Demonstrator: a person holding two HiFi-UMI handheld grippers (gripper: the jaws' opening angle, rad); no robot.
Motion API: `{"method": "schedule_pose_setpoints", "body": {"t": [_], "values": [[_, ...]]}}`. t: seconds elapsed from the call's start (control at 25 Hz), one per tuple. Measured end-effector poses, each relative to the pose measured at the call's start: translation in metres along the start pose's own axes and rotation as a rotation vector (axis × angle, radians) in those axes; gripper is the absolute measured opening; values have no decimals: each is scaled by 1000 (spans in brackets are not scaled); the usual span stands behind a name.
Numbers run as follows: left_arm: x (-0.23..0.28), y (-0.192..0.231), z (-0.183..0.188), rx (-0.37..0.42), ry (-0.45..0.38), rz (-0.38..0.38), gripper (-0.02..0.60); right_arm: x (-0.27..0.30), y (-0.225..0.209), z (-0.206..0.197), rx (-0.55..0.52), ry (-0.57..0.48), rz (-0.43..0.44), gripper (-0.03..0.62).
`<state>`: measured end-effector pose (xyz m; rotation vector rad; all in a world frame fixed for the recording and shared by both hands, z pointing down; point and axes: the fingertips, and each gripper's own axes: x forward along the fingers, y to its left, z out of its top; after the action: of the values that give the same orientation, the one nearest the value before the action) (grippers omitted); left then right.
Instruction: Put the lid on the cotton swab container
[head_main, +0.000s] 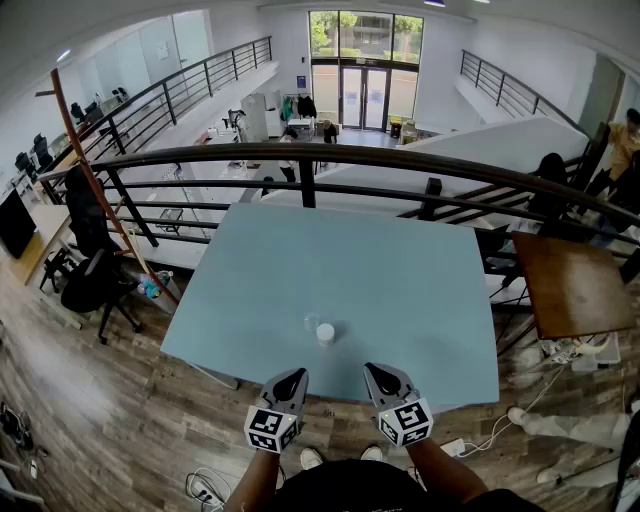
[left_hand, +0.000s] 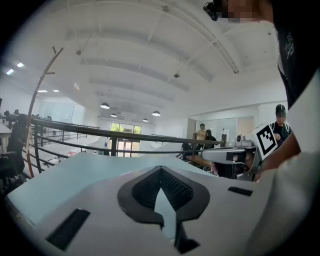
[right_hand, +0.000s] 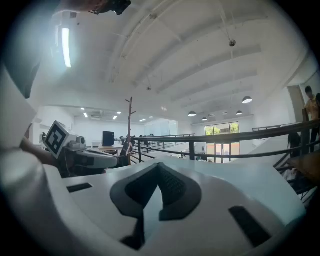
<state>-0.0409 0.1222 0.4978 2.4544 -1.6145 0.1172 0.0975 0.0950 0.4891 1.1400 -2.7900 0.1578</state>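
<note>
Near the front middle of the light blue table (head_main: 400, 290) stands a small round container (head_main: 325, 334) that looks white from above. A small clear round piece (head_main: 311, 322), which may be the lid, lies touching its left side. Both grippers hang over the table's front edge, short of these objects. My left gripper (head_main: 293, 377) is shut with nothing in it, and its jaws (left_hand: 161, 170) meet tip to tip. My right gripper (head_main: 373, 372) is also shut and empty (right_hand: 159, 167). Neither gripper view shows the container or the clear piece.
A dark metal railing (head_main: 320, 155) runs behind the table's far edge, with an open hall below. A brown wooden table (head_main: 575, 285) stands at the right, with cables and a power strip (head_main: 575, 350) on the floor beside it. Black office chairs (head_main: 95, 280) stand at the left.
</note>
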Motion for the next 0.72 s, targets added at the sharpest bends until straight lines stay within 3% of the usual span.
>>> {"method": "schedule_pose_setpoints", "body": {"t": [0.48,0.72], "values": [[0,-15,-11,-32,47,-3,11,-3,0,-9,-9,5,21,17],[-13,-1,-17,-21,16,20,11,7,15,-10,-1,3,32,18]]}}
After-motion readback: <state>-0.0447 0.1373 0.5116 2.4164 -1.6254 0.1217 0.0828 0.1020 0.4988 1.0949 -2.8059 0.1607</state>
